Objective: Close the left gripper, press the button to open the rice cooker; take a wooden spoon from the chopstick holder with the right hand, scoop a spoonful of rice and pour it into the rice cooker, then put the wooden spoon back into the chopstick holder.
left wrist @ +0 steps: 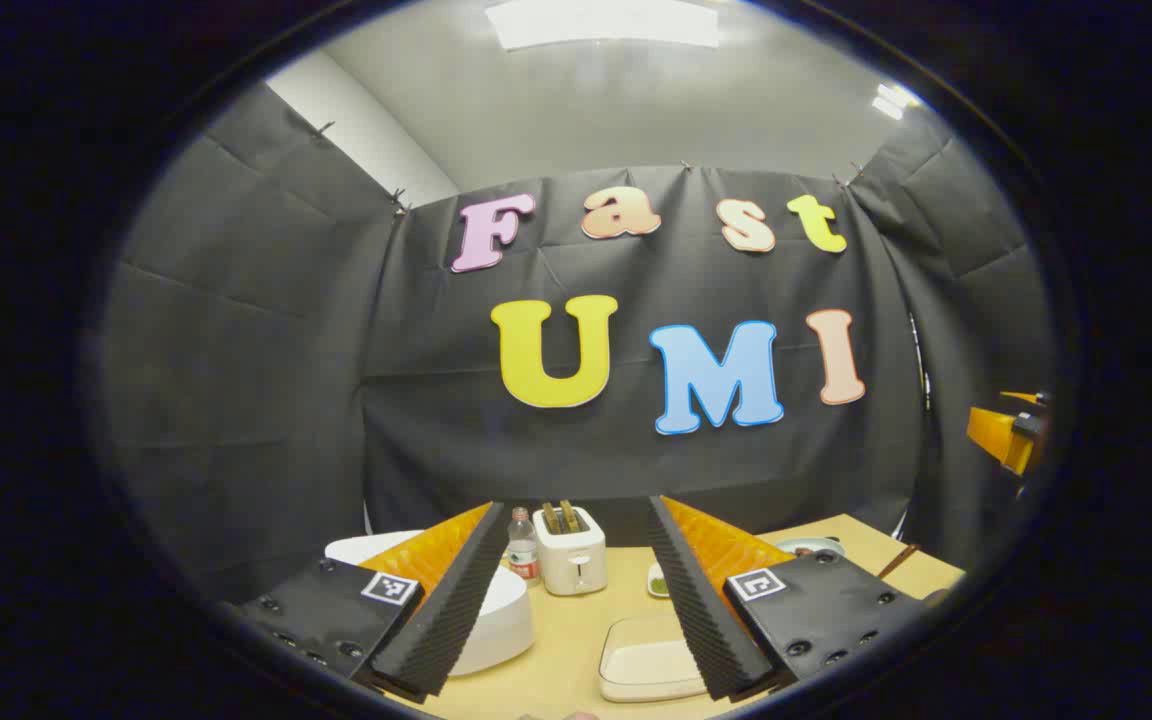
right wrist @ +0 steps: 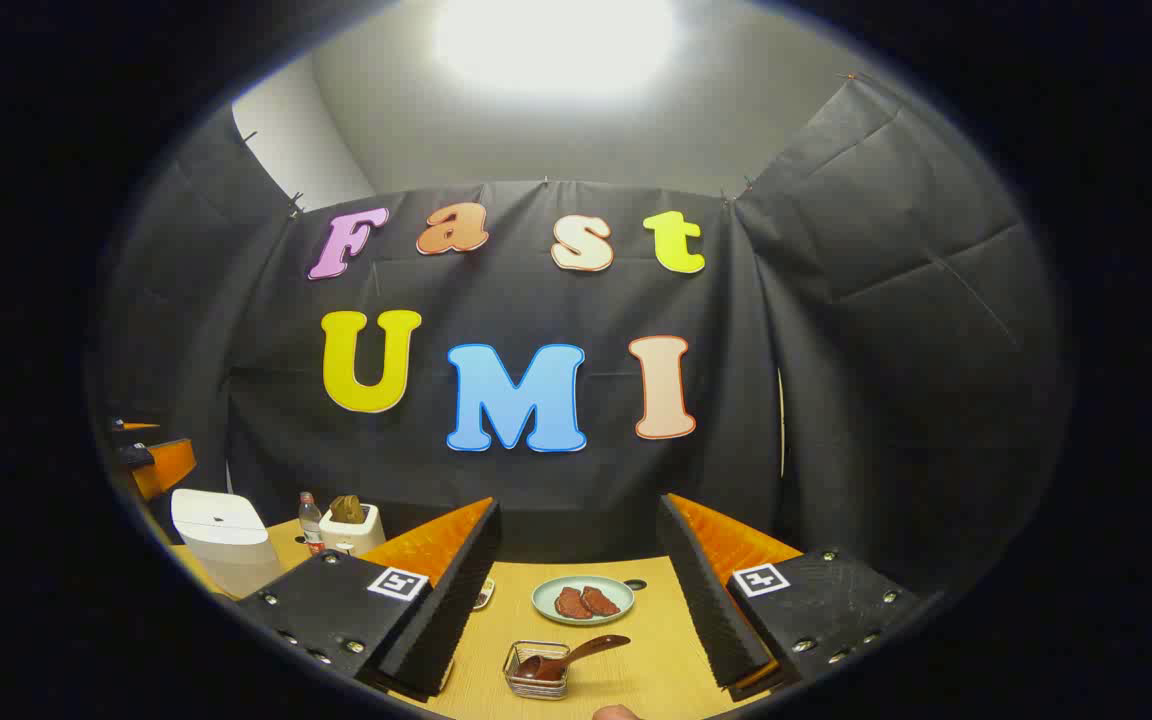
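Observation:
The white rice cooker (left wrist: 501,615) stands at the table's left with its lid down, partly behind my left finger; in the right gripper view the rice cooker (right wrist: 221,540) is far left. My left gripper (left wrist: 574,508) hovers open above the table, holding nothing. A wooden spoon (right wrist: 581,652) lies with its bowl in a small wire holder (right wrist: 536,678), just ahead and below my right gripper (right wrist: 578,505), which is open with nothing between its fingers. A shallow pale rectangular dish (left wrist: 648,655) with whitish contents sits near the front, between the left gripper's fingers.
A toaster (left wrist: 569,548) and a small bottle (left wrist: 523,545) stand at the back beside the cooker. A plate with red pieces (right wrist: 583,600) sits behind the wire holder. A small dish (left wrist: 658,580) lies mid-table. Black cloth walls close in the back and sides.

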Demonstrator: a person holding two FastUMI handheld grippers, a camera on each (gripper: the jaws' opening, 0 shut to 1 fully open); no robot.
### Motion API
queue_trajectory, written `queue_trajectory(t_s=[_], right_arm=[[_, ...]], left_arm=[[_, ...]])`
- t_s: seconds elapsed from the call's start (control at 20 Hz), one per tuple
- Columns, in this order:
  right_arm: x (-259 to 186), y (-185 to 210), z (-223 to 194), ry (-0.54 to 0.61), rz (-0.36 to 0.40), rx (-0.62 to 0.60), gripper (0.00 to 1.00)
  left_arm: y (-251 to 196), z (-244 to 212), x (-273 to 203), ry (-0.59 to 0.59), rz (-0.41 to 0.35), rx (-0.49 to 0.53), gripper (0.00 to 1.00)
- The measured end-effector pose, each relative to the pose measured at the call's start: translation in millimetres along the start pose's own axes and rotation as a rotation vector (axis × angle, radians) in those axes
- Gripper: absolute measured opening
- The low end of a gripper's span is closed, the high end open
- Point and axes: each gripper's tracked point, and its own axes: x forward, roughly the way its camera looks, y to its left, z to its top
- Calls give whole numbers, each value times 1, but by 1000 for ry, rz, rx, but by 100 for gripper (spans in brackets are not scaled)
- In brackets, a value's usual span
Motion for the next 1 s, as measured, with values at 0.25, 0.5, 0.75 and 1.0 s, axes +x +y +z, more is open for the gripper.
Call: queue_trajectory(t_s=[0.25, 0.5, 0.75, 1.0], right_arm=[[-1, 2, 3, -11, 5, -17, 95], [-3, 5, 3, -10, 2, -15, 95], [-3, 7, 2, -6, 4, -27, 95], [-4, 12, 4, -8, 13, -36, 95]], left_arm=[[7, 4, 1, -6, 6, 11, 97], [8, 10, 3, -19, 2, 13, 99], [17, 11, 2, -29, 17, 5, 99], [20, 13, 3, -28, 2, 5, 99]])
